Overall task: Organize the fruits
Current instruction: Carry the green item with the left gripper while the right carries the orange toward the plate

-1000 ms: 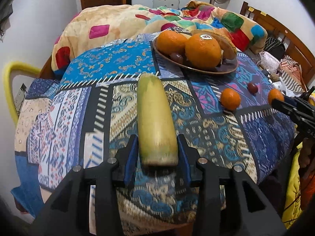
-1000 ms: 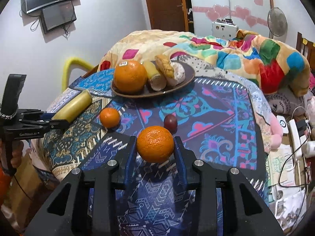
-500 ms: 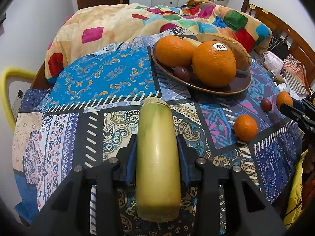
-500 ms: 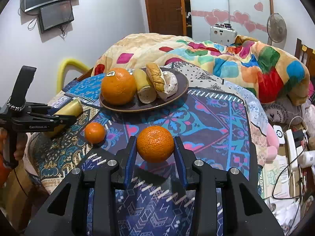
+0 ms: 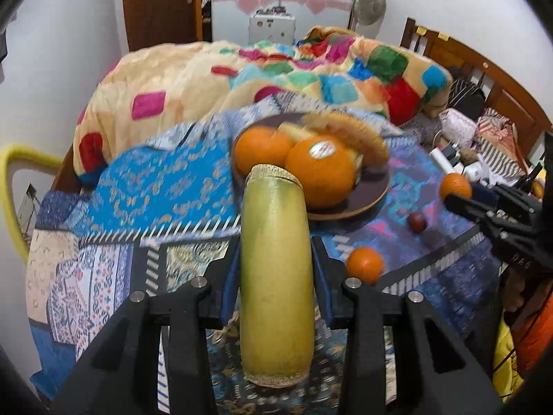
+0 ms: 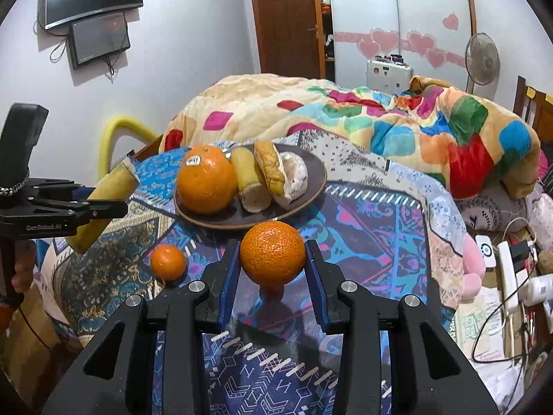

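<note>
My left gripper (image 5: 276,259) is shut on a long yellow-green fruit (image 5: 274,276) and holds it above the patterned cloth, its far end near the brown plate (image 5: 366,204). The plate holds a stickered orange (image 5: 319,171), another orange (image 5: 261,150) and pale pieces. My right gripper (image 6: 273,263) is shut on a mandarin (image 6: 272,252), lifted just in front of the plate (image 6: 311,186). A small mandarin (image 6: 167,262) lies on the cloth at left. A dark plum (image 5: 417,222) lies by the plate. The left gripper (image 6: 86,207) with its fruit (image 6: 103,204) shows in the right wrist view.
The table is covered by a patchwork cloth (image 5: 145,214) and backs onto a bed with a colourful quilt (image 6: 380,117). A yellow chair frame (image 5: 13,180) stands at left. Cables and a power strip (image 6: 508,269) lie at right.
My left gripper closed on the yellow-green fruit, lifted it and carried it toward the plate. My right gripper lifted the mandarin and moved it closer to the plate.
</note>
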`<state>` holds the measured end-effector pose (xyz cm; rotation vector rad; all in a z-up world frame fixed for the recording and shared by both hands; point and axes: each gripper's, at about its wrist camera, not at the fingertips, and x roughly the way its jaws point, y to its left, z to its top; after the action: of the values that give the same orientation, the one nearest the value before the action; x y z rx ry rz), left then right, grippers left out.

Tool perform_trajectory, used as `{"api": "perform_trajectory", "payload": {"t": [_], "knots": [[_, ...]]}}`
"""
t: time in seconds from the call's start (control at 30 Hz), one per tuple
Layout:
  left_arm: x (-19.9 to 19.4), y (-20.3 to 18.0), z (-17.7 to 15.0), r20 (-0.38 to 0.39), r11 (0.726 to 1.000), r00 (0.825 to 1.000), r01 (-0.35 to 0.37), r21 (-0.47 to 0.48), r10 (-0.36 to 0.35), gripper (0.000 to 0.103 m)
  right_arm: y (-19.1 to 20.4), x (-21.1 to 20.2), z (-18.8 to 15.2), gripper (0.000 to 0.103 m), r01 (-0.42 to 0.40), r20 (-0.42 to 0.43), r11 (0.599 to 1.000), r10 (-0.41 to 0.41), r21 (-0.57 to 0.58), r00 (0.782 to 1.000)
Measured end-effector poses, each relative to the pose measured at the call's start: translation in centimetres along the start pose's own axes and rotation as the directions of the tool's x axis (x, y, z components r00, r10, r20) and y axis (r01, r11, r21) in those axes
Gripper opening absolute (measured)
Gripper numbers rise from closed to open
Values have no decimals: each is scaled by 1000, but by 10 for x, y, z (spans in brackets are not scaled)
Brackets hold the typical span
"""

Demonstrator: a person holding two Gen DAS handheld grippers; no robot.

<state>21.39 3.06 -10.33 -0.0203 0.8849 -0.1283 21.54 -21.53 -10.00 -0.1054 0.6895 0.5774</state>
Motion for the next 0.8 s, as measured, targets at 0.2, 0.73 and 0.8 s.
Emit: {"api": "perform_trajectory", "payload": {"t": [0.2, 0.73, 0.8], "knots": [[1, -18, 24, 37, 999, 999, 38, -4, -38, 38, -5, -4, 14, 34, 6, 38, 1000, -6, 5, 999], [58, -44, 91, 45, 997, 997, 63, -39, -61, 38, -30, 42, 37, 34, 44, 11, 999, -43, -24, 999], [67, -48, 97, 40, 998, 998, 54, -43, -52, 38, -33, 51, 41, 34, 42, -3, 999, -42, -27, 999]]}}
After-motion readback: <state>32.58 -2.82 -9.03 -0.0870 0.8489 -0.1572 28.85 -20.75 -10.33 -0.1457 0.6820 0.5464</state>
